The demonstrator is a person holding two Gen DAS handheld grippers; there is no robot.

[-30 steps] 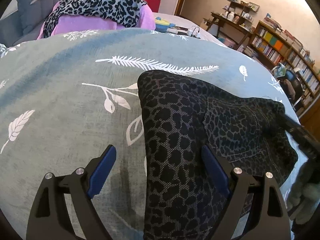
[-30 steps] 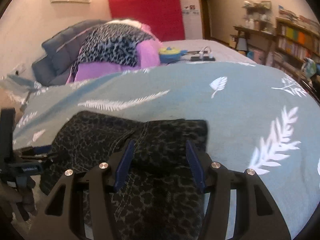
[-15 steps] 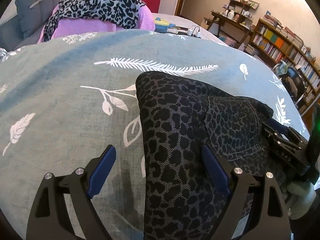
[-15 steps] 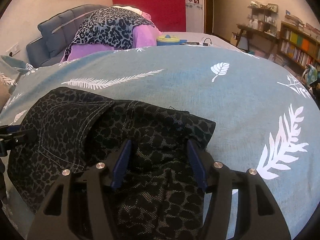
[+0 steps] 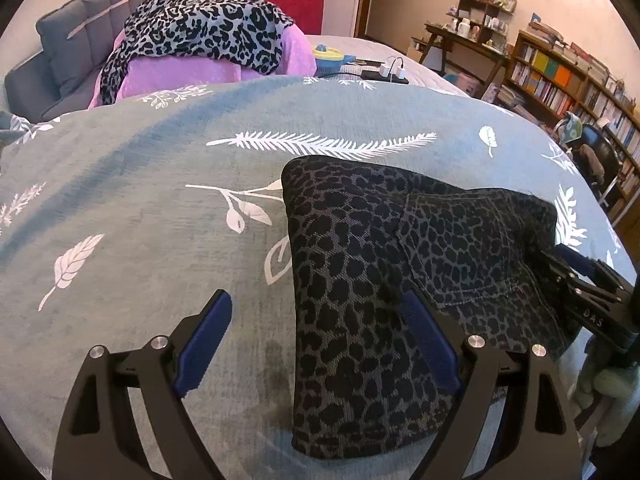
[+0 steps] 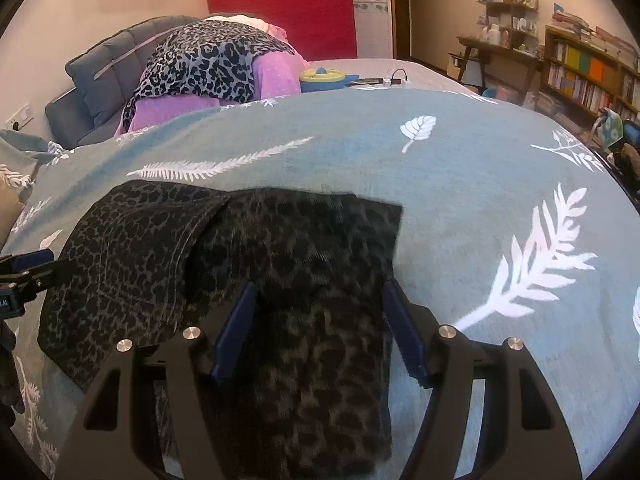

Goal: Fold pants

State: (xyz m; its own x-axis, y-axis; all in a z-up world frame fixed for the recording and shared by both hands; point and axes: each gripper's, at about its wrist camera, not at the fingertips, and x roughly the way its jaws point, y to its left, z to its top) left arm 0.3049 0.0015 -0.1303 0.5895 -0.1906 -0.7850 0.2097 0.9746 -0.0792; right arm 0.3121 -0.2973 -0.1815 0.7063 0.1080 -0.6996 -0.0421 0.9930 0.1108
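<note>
The dark leopard-print denim pants point(image 5: 372, 280) lie on the teal bedspread with white leaf print point(image 5: 140, 208), already gathered into a compact, layered bundle with a stitched back pocket point(image 5: 460, 240) uppermost. Folding appears largely complete; judged remaining: a final squaring or pressing flat, since the pocket panel sits askew over the lower layers.

The left gripper point(image 5: 320, 344) is low over the bundle's left edge, fingers spread wide, one over bedspread and one over fabric, gripping nothing. The right gripper point(image 6: 316, 328) hovers above the bundle's right portion, fingers moderately parted, empty.
</note>
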